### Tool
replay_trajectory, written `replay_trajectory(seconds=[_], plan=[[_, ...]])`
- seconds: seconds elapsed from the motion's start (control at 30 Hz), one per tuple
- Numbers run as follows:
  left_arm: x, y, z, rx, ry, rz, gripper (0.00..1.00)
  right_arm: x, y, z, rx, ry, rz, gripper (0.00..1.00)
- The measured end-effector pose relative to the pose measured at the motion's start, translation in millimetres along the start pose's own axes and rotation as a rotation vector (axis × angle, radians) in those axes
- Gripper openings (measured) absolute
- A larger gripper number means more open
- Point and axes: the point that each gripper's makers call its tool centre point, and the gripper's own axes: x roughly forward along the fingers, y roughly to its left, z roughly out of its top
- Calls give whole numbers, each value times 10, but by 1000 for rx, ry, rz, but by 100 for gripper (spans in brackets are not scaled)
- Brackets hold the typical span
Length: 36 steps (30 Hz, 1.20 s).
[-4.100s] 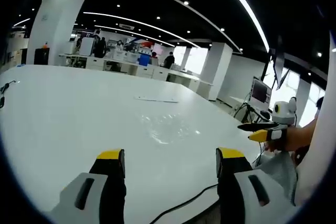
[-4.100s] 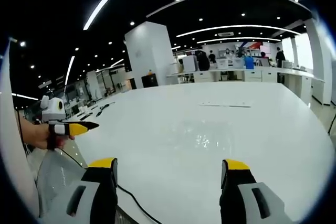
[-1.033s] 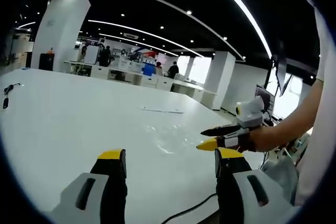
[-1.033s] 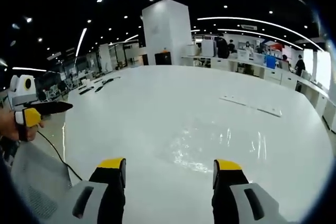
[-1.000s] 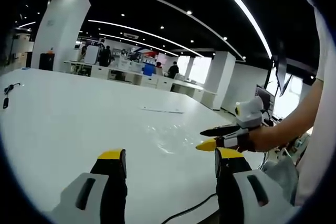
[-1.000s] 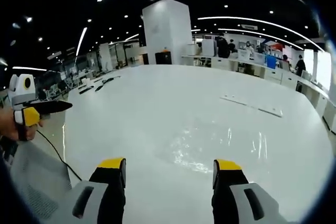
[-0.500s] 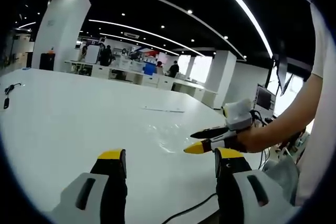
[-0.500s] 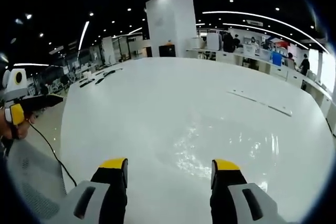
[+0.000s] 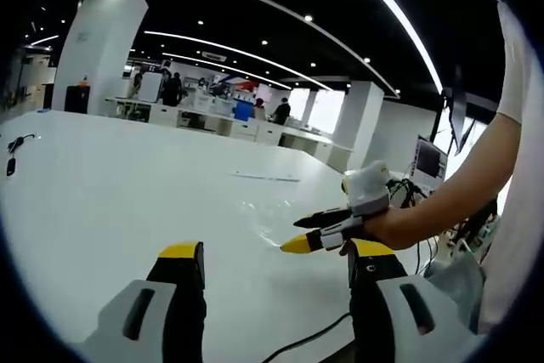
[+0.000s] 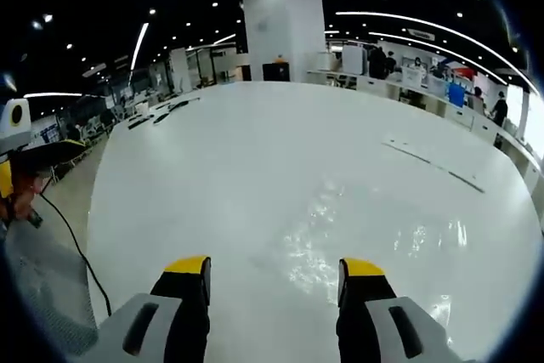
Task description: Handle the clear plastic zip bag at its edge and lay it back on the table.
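Yellow-tipped grey claw (image 9: 276, 269), white sleeve (image 9: 514, 82)

The clear zip bag (image 10: 357, 227) reads as little more than a patch of glare on the white counter (image 10: 255, 150), so its outline and edge cannot be traced; in the left gripper view it (image 9: 255, 214) is fainter yet. The left gripper (image 10: 25, 159) is cut by the picture's edge in the right gripper view. Distant people (image 9: 170, 89) and desks are too small to make out. The person's sleeve (image 9: 520, 82) runs off the frame.
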Motion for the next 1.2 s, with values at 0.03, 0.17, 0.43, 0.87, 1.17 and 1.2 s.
replay_trajectory(seconds=[0.03, 0.17, 0.43, 0.87, 1.17, 1.2], plan=[[1, 0, 0, 0, 0, 0, 67, 14, -1, -1, -2, 3, 0, 57], [3, 2, -2, 2, 0, -1, 67, 75, 5, 9, -17, 12, 1, 55], [9, -15, 0, 3, 2, -3, 67, 206, -24, 6, -49, 32, -1, 51], [0, -11, 16, -1, -5, 2, 67, 319, 27, 17, -120, 68, -3, 38], [-6, 0, 23, -5, -9, 4, 66, 396, 49, -56, -151, 119, -7, 30], [-6, 0, 22, -5, -8, 4, 66, 398, 54, -56, -154, 121, -6, 30]])
